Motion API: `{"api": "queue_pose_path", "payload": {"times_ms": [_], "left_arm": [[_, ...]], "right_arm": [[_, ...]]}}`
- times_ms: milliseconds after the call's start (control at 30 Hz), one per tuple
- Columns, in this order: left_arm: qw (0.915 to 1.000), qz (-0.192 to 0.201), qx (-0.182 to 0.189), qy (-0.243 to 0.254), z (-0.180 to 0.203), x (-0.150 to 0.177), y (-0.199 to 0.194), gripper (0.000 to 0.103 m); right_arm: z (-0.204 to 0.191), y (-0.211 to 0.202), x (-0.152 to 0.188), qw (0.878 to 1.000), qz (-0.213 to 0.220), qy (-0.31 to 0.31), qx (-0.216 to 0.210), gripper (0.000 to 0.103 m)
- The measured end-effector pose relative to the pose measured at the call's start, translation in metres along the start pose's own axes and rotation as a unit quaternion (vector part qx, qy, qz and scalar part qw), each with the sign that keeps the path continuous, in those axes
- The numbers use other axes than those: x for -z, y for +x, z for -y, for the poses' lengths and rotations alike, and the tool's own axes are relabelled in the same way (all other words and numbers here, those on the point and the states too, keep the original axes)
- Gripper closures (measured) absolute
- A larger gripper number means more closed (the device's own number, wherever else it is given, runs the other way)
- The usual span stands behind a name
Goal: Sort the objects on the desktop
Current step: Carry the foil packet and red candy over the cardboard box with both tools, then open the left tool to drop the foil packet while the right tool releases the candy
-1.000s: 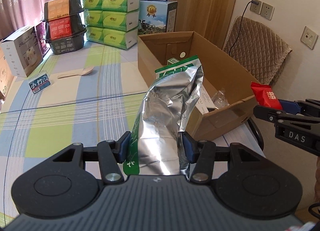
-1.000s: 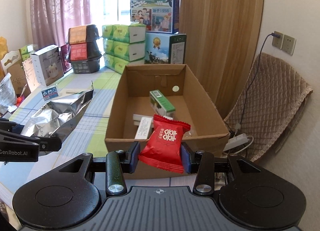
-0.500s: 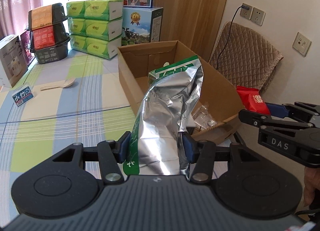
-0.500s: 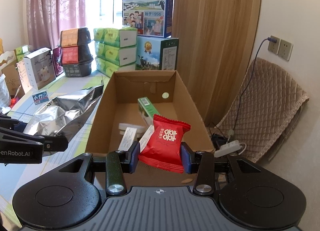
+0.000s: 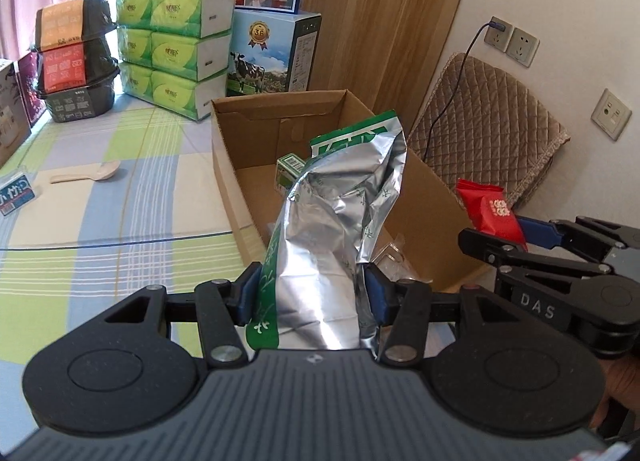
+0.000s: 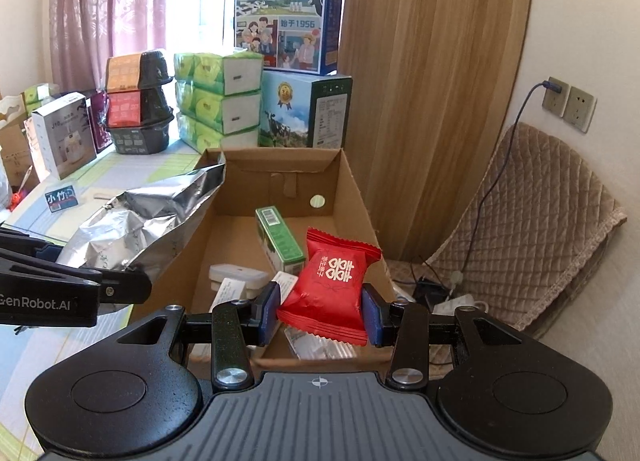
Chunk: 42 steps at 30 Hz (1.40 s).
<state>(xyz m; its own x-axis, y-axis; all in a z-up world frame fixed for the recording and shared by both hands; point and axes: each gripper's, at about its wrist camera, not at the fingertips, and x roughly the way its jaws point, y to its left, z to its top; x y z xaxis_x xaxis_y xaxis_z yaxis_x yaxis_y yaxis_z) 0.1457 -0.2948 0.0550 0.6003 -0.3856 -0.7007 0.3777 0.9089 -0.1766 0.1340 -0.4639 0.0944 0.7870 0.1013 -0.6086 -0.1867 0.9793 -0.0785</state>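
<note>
Silver foil pouch (image 5: 332,229) fills the left wrist view's centre, clamped in the left claw (image 5: 310,301) above the cardboard box (image 5: 256,181). Right wrist view: the right claw (image 6: 320,313), lower centre, pinches a red candy packet (image 6: 332,281) over the box's near edge.

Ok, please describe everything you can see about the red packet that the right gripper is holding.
The red packet is a small pillow-shaped wrapper, glossy like plastic film, with crimped, zigzag ends and a gold double-happiness sign on its front. It looks sealed and puffed. The right gripper is shut on it, one blue pad pressing each side, so it stands nearly upright, slightly tilted. It hangs above the near end of the open cardboard box, touching nothing but the pads. From the left wrist view it shows at the box's right side.
</note>
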Motion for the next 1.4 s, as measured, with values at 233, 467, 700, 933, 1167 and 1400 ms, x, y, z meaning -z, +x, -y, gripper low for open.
{"api": "queue_pose_path", "payload": {"times_ms": [233,467,700,933,1167,1400], "left_arm": [[0.9997,-0.008,0.015,-0.014,0.001,-0.013,0.019,0.055],[0.9995,-0.014,0.021,-0.018,0.001,-0.021,0.035,0.055],[0.9992,-0.016,0.026,-0.026,-0.001,-0.025,0.047,0.055],[0.9989,0.001,0.035,-0.030,-0.004,-0.039,0.047,0.064],[0.9989,0.010,0.019,-0.041,-0.024,-0.038,0.038,0.063],[0.9990,0.002,0.000,-0.045,-0.040,-0.024,0.031,0.060]], "right_arm": [[0.009,0.019,-0.007,1.000,-0.006,0.006,-0.004,0.063],[0.016,0.034,-0.009,1.000,-0.013,0.010,-0.004,0.063],[0.019,0.046,-0.010,1.000,-0.019,0.013,-0.003,0.063],[0.020,0.054,-0.013,1.000,-0.022,0.016,-0.003,0.063],[0.015,0.054,-0.011,1.000,-0.023,0.018,-0.008,0.063],[0.011,0.052,-0.012,0.999,-0.022,0.022,-0.017,0.063]]}}
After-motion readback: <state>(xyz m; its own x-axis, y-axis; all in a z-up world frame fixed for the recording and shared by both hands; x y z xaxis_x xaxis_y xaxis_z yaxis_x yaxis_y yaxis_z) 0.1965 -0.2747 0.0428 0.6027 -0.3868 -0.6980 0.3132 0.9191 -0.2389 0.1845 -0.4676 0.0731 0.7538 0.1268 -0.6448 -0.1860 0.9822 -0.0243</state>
